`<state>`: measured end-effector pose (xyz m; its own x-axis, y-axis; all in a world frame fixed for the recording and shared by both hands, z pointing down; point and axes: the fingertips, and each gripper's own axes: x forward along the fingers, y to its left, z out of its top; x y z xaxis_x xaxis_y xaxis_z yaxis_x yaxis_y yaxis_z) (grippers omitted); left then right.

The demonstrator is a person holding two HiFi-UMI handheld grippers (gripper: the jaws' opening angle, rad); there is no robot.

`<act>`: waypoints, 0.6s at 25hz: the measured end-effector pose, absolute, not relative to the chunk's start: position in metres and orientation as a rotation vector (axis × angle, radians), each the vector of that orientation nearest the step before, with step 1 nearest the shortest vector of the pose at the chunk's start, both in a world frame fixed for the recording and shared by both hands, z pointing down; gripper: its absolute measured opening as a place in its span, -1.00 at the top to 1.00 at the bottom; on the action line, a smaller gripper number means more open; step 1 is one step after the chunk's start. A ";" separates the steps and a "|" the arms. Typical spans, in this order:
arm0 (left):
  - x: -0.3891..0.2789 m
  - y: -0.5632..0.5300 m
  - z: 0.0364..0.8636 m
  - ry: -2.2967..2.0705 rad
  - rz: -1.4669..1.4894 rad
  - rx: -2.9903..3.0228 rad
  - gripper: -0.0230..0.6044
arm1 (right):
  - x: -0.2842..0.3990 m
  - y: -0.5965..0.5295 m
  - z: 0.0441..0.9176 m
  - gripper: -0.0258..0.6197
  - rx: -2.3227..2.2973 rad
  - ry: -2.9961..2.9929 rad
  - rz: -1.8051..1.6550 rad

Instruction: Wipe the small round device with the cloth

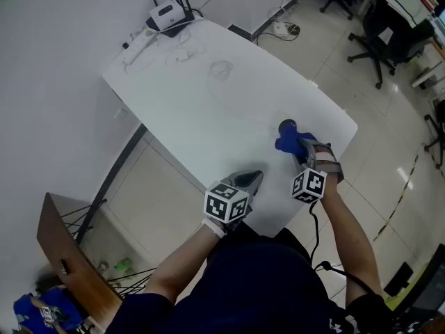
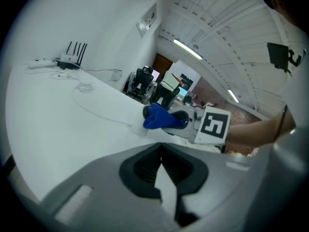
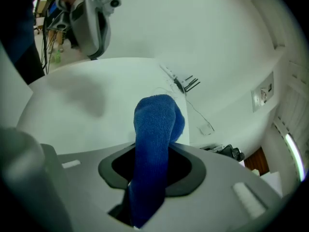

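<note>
My right gripper is shut on a blue cloth over the right part of the white table. In the right gripper view the cloth stands up between the jaws of that gripper. A small dark round thing shows at the cloth's far tip; I cannot tell whether the cloth touches it. From the left gripper view, the cloth sits bunched on the tabletop. My left gripper lies shut and empty near the table's front edge, its jaws closed together.
A router with antennas and loose white cables lie at the table's far corner. Office chairs stand on the tiled floor to the right. A brown board leans by the wall at lower left.
</note>
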<state>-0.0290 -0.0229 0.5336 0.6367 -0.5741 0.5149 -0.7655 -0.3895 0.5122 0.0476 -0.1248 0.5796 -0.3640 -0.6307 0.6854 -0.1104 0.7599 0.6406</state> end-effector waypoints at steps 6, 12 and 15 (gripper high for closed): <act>-0.020 -0.030 0.535 -1.019 0.324 2.114 0.92 | 0.051 -0.114 0.620 0.49 0.392 -1.807 -0.652; -0.018 -0.027 0.540 -1.006 0.322 2.091 0.92 | 0.061 -0.096 0.652 0.49 0.151 -1.705 -0.551; -0.020 -0.019 0.543 -1.011 0.325 2.080 0.92 | 0.055 -0.094 0.633 0.49 0.205 -1.809 -0.483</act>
<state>-0.0202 -0.0194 0.5428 0.6502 -0.5521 0.5219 -0.7527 -0.3750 0.5411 0.0547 -0.0938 0.6328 -0.2927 -0.3810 0.8770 0.1070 0.8984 0.4260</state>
